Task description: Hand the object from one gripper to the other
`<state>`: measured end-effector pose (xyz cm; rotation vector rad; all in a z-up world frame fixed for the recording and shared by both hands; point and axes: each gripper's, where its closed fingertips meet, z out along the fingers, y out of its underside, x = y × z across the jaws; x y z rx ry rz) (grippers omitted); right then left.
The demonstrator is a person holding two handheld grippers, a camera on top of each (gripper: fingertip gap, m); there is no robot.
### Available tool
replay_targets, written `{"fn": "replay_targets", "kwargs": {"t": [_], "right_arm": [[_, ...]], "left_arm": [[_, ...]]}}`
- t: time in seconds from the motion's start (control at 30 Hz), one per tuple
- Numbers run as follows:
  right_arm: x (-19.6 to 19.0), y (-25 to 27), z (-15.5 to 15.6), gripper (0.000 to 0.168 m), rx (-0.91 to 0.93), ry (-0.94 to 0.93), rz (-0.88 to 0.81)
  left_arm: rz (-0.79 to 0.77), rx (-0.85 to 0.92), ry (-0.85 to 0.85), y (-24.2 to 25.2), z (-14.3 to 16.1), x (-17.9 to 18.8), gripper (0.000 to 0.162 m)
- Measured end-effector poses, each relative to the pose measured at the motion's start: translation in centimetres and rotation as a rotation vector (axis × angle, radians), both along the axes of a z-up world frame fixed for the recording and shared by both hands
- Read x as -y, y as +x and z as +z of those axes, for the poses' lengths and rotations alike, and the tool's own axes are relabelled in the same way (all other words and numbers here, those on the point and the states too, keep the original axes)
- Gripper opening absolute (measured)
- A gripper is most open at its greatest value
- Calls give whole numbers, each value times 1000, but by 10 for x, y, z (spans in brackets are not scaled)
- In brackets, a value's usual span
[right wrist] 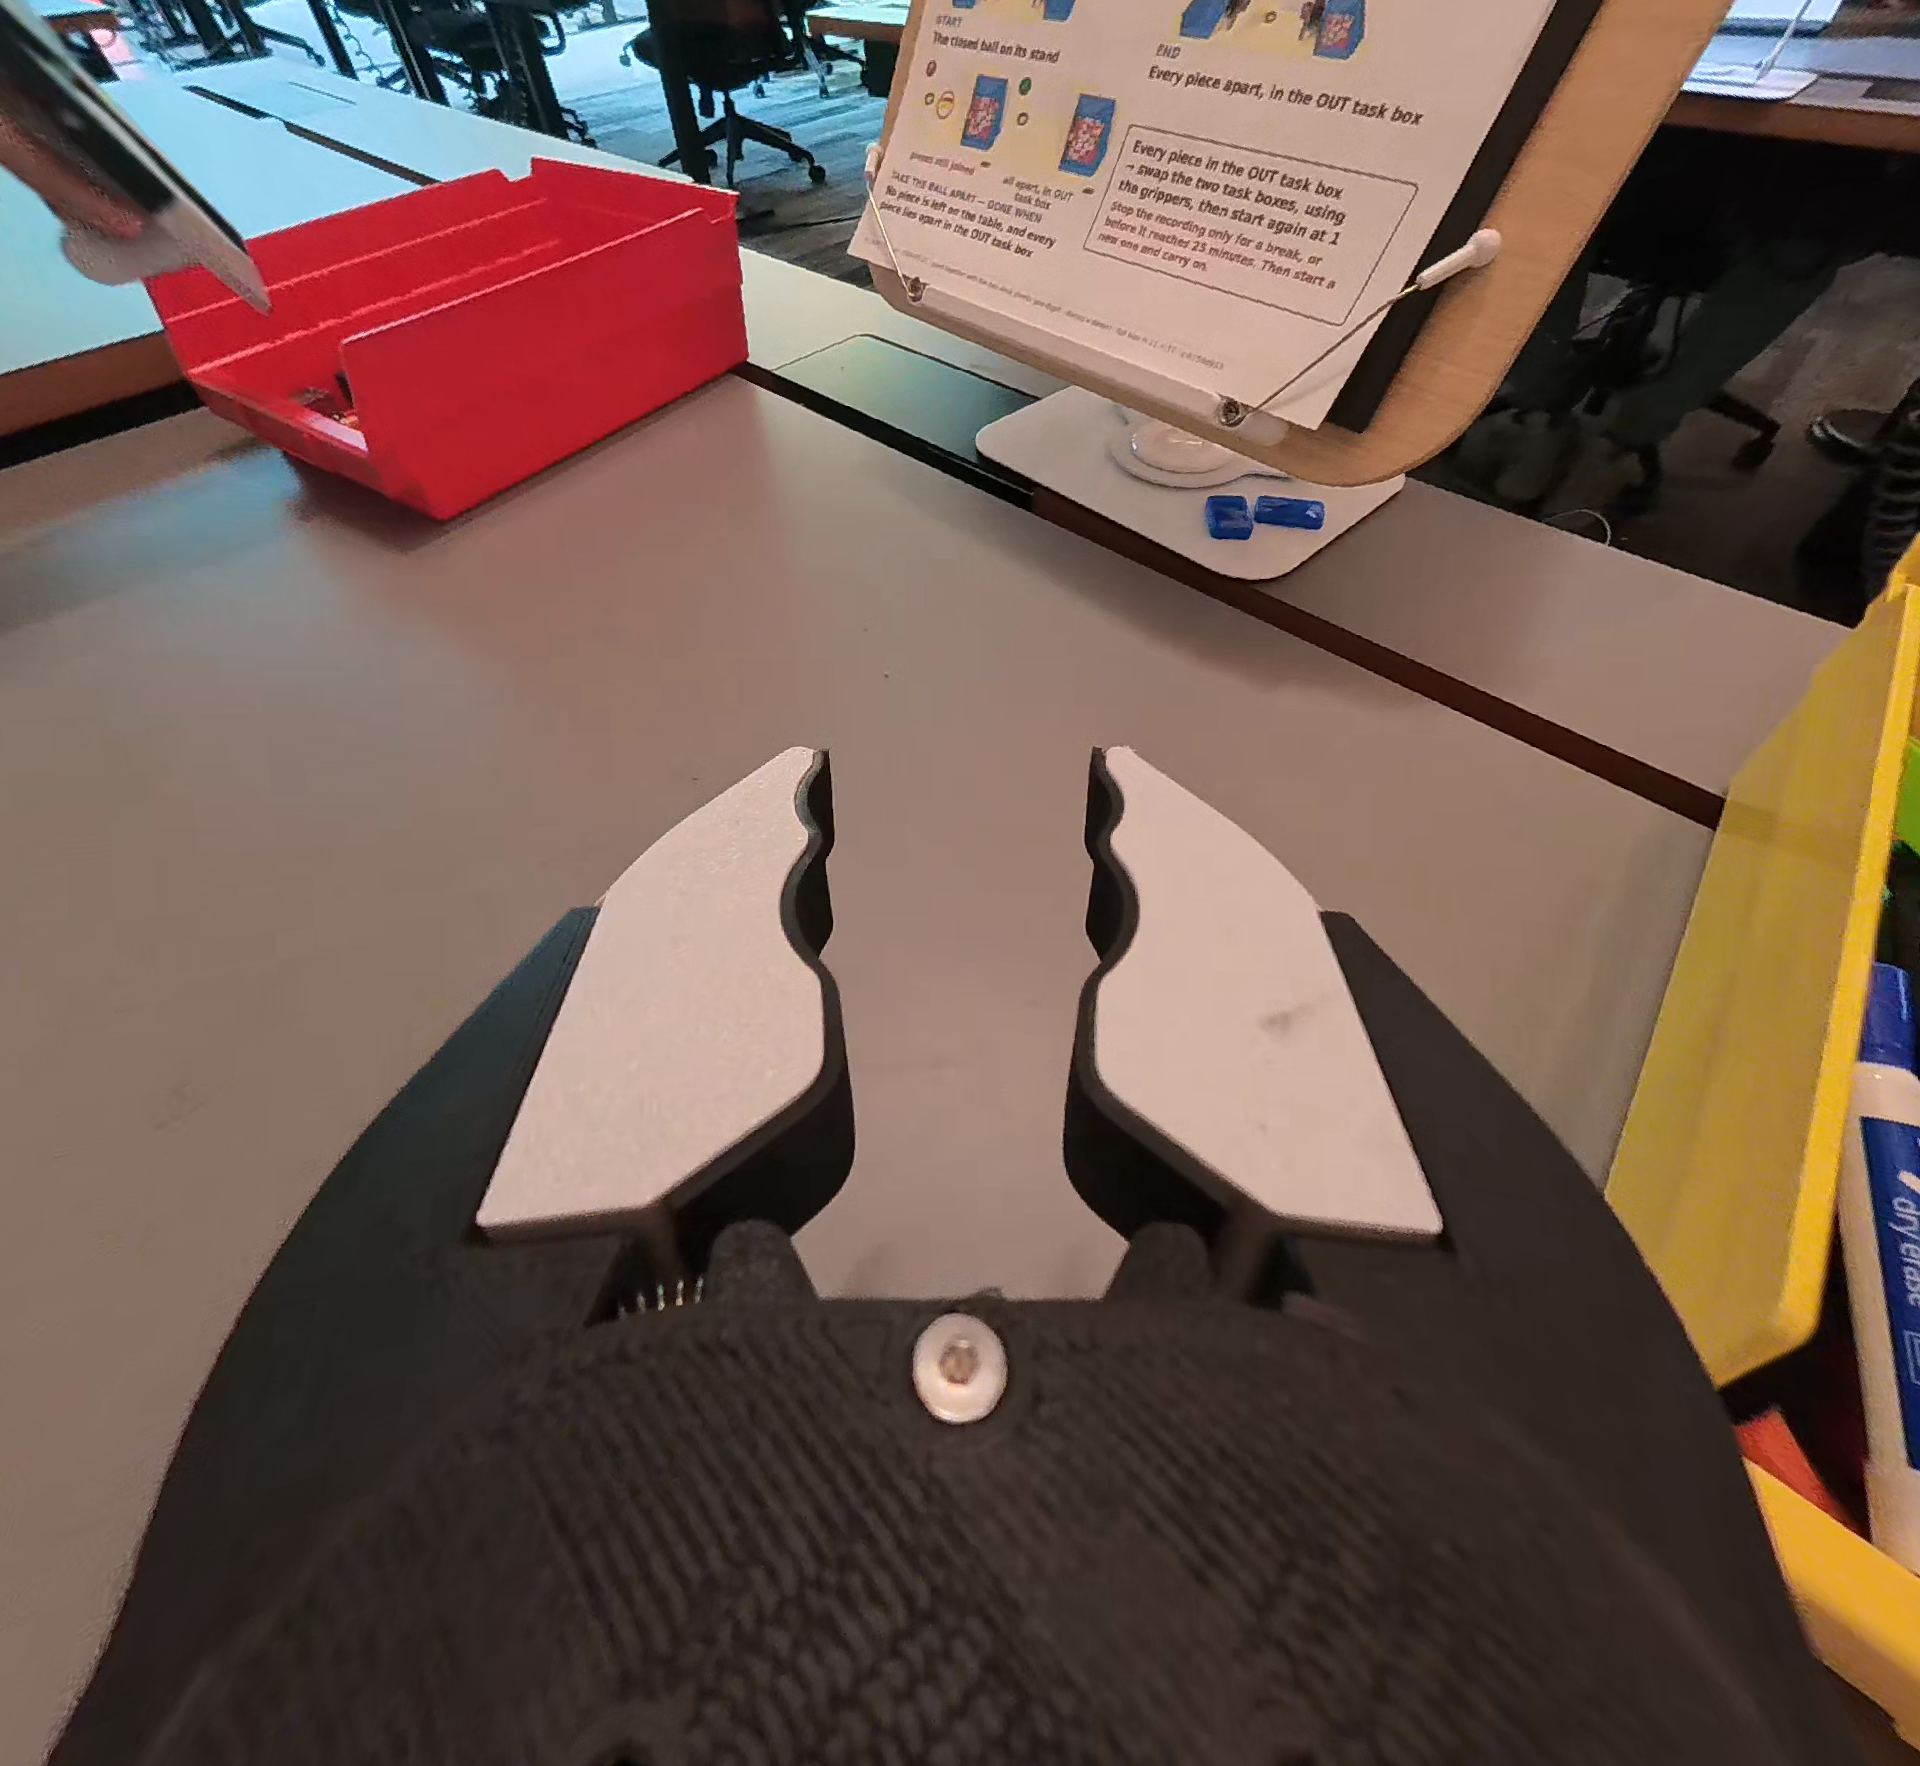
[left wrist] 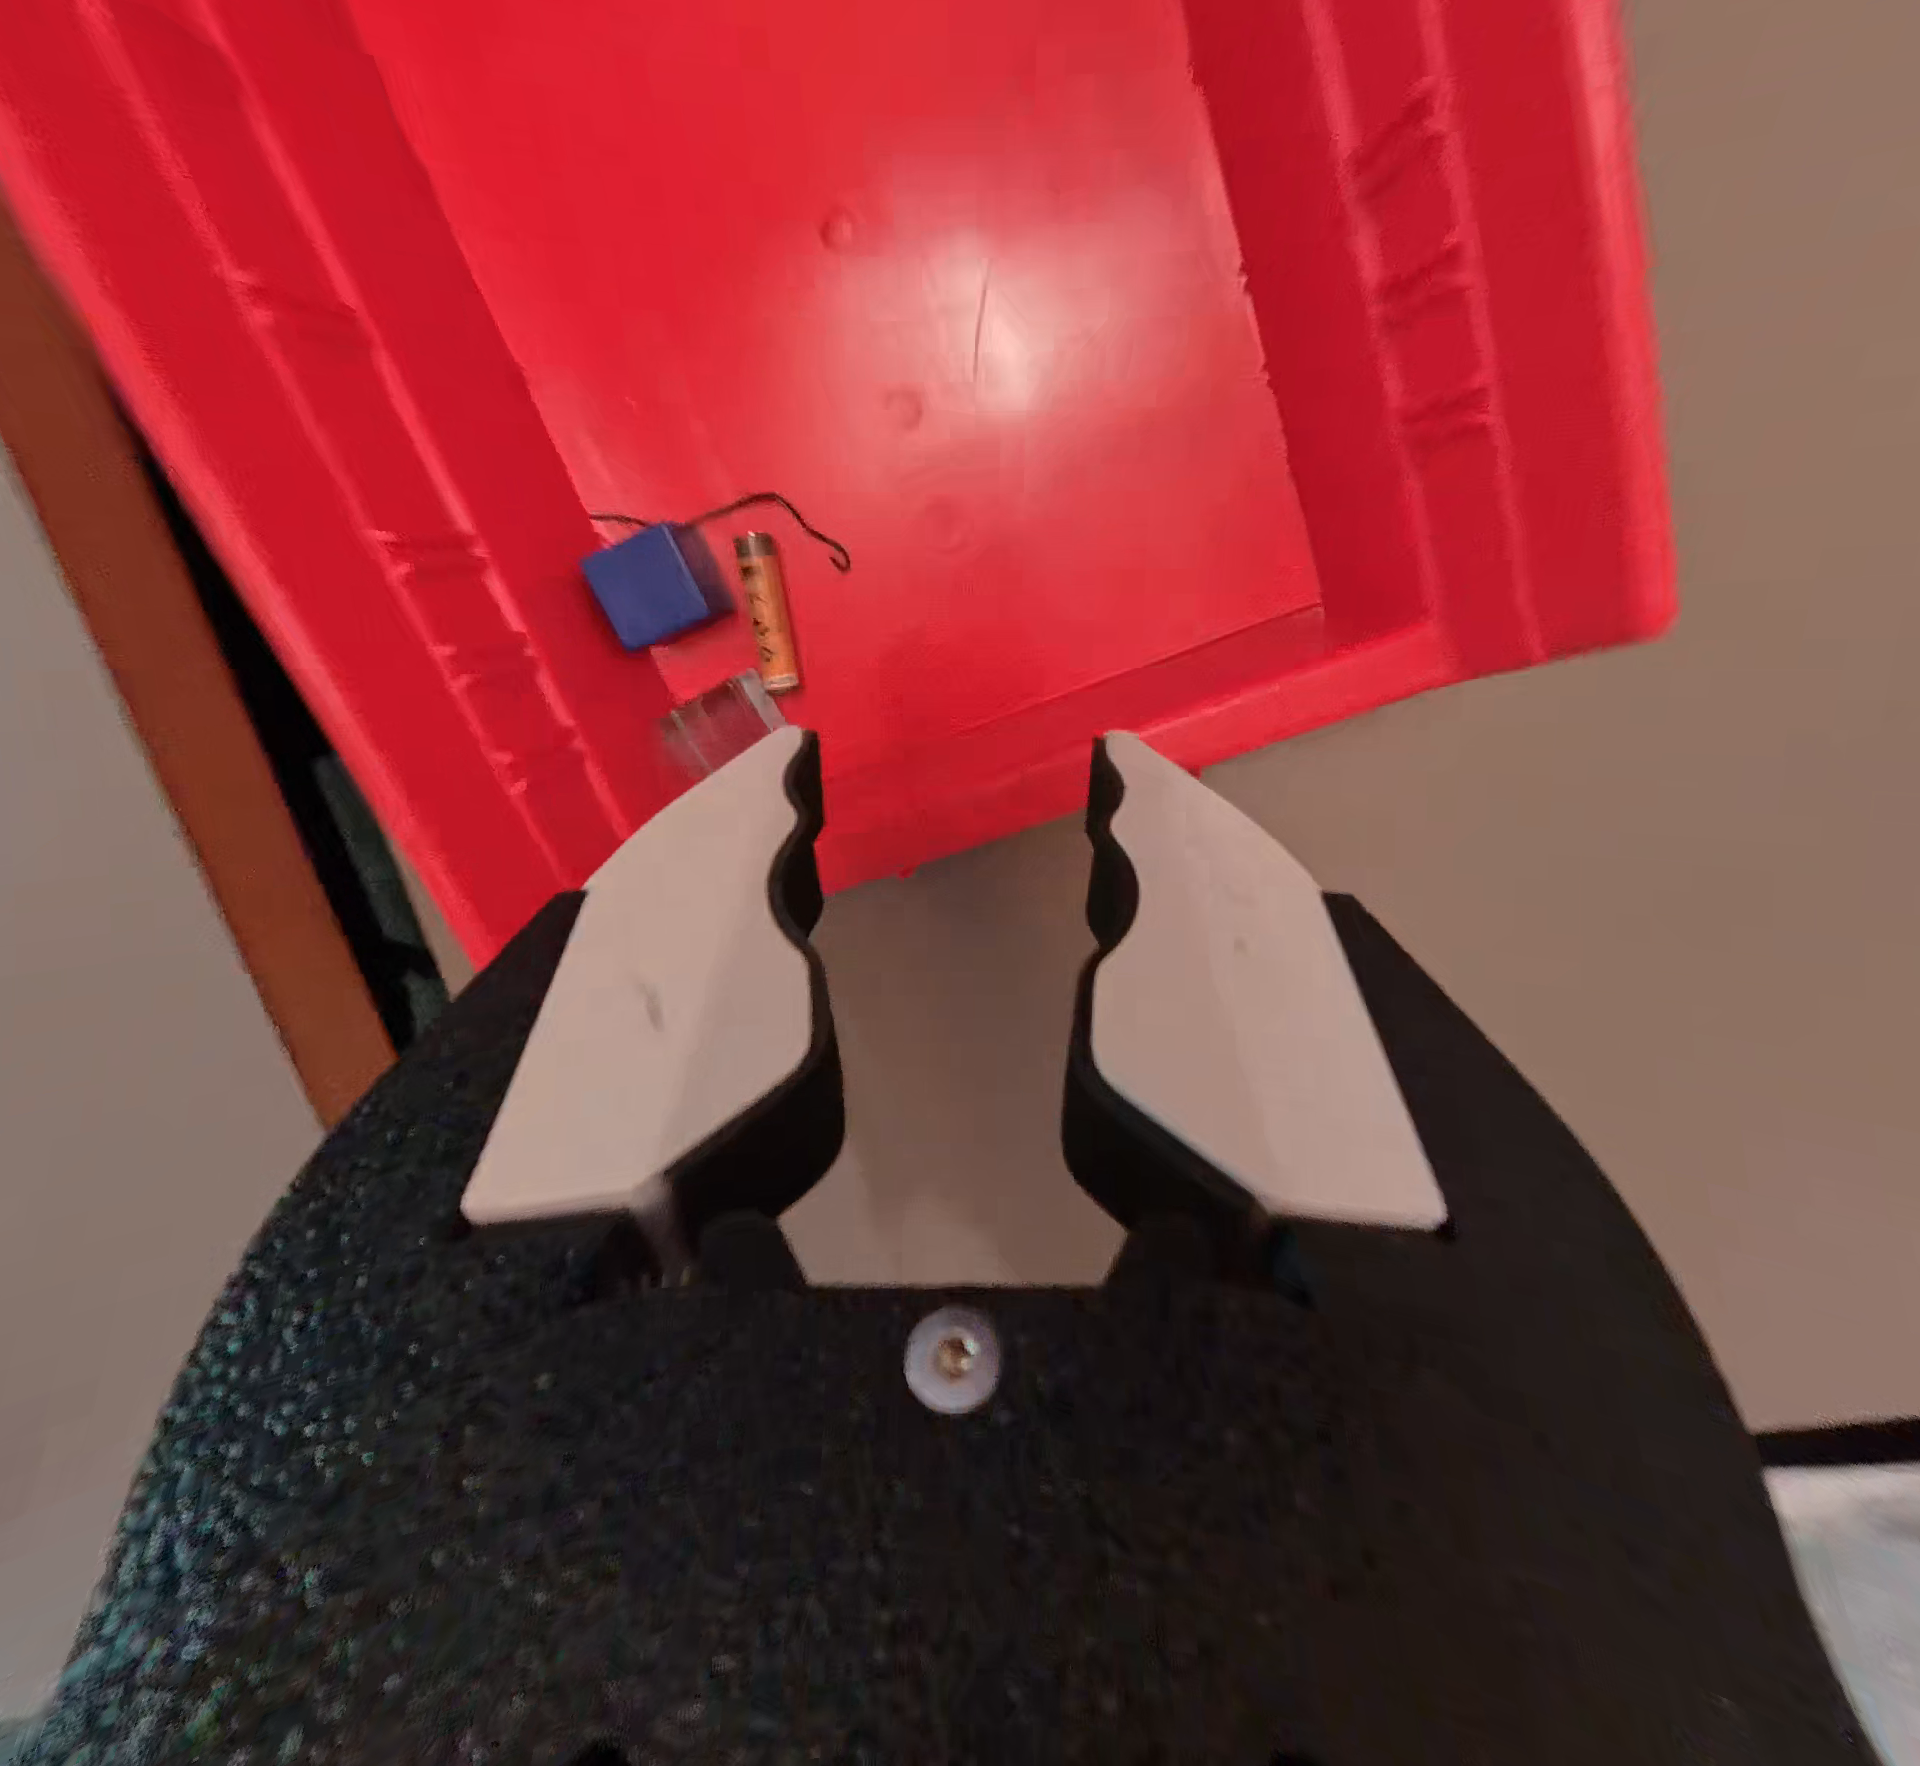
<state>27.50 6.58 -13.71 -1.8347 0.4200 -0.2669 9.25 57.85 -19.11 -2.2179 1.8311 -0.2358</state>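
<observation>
My left gripper (left wrist: 954, 750) is open and empty, hovering above the near edge of a red box (left wrist: 1351, 428). Inside the box lie a blue cube (left wrist: 649, 586), an orange battery (left wrist: 767, 613), a thin black thread (left wrist: 800, 521) and a small clear piece (left wrist: 717, 724) just left of my left fingertip. My right gripper (right wrist: 958, 771) is open and empty, low over the grey table (right wrist: 520, 677). In the right wrist view the red box (right wrist: 540, 366) stands far left, with the left gripper's fingertip (right wrist: 223, 256) over it.
A tilted board holding an instruction sheet (right wrist: 1195, 106) stands on a white base (right wrist: 1049, 449) at the back right, with two small blue pieces (right wrist: 1262, 514) on the base. A yellow bin (right wrist: 1787, 1041) with markers stands at the right edge. Desks and chairs fill the room behind. My left gripper's tips are some 9 cm from the blue cube (left wrist: 649, 586). My left gripper's tips are some 9 cm from the orange battery (left wrist: 767, 613). My left gripper is the nearer one to the thin black thread (left wrist: 800, 521): about 10 cm, against 60 cm.
</observation>
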Motion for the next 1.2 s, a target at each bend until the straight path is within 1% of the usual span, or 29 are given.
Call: {"fn": "replay_targets", "kwargs": {"t": [0.03, 0.13, 0.23, 0.33, 0.43, 0.53, 0.67, 0.7, 0.77, 0.8, 0.93, 1.0, 1.1, 1.2], "right_arm": [[-1, -1, -1, 47, -1, -2, 8], [-3, -5, -5, 47, -11, -15, 38], [-2, -4, -8, 47, -28, -15, 49], [0, -1, -8, 47, -38, -3, 47], [2, 3, -11, 47, -52, 2, 40], [3, 1, -17, 48, -62, -13, 55], [4, 4, -22, 48, -69, -23, 51], [4, 4, -23, 48, -74, -23, 53], [3, 4, -25, 48, -79, -28, 54], [3, 4, -25, 48, -79, -29, 54], [1, 1, -25, 48, -72, -29, 60], [0, 0, -23, 48, -72, -26, 60], [-5, -6, -16, 48, -66, 2, 77], [-14, -16, -5, 48, -38, 32, 104]], "left_arm": [[14, -50, -34, 2, -10, -2, 48], [78, -179, -81, 5, -38, -10, 47], [119, -264, -71, 6, -55, -20, 47], [158, -307, -35, 7, -65, -31, 46], [198, -317, -52, 9, -74, -35, 45], [237, -336, -13, 7, -80, -46, 42], [243, -372, 12, 1, -90, -55, 39], [234, -361, 8, 2, -91, -54, 33], [229, -320, 2, 8, -93, -54, 15], [224, -308, -7, 9, -93, -54, 12], [171, -279, -16, 8, -93, -50, 12], [134, -232, -14, 13, -86, -45, 12], [72, -100, 24, 27, -62, -38, 12], [32, 95, 80, 44, -20, -27, 12]]}}
